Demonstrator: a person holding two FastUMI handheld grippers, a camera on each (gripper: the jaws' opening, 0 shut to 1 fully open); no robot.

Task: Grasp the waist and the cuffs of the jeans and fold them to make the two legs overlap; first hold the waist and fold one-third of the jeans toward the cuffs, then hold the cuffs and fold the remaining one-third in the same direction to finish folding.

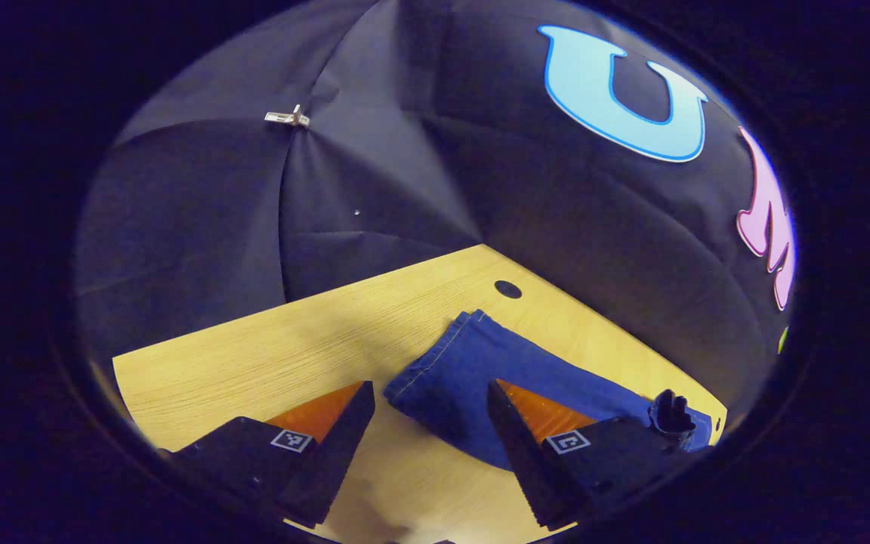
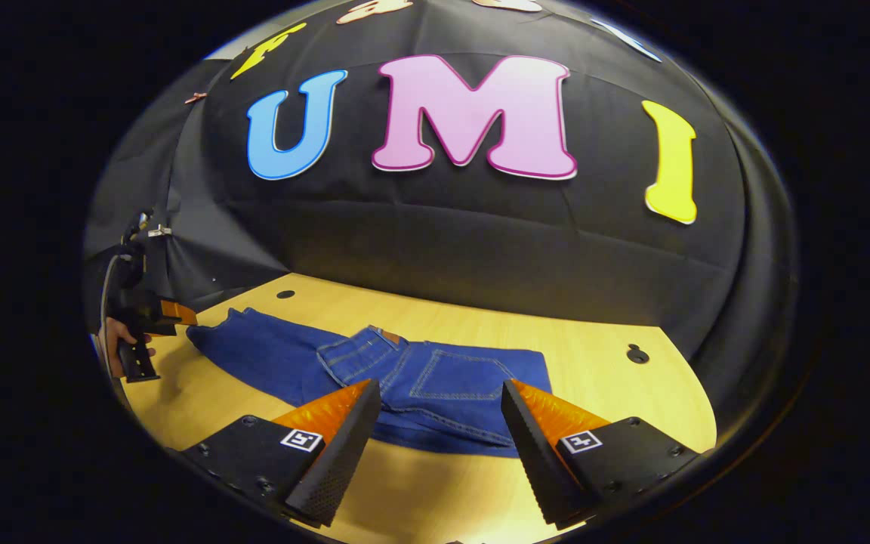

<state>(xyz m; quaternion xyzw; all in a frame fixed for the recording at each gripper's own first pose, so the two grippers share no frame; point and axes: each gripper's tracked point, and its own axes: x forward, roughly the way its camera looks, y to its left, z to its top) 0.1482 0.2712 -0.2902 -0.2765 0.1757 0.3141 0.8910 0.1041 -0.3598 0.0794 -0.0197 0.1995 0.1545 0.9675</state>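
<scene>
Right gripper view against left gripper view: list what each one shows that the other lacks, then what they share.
Right gripper view: the waist end of the jeans with a back pocket and a tan waist patch, plus the left gripper off to the side in a hand, near the cuffs.

Left gripper view: the stitched cuff hem seen close, and a metal clip on the cloth wall.

Both: the wooden table, the blue jeans lying flat on it, and each view's own fingers spread open, gripping nothing.
</scene>
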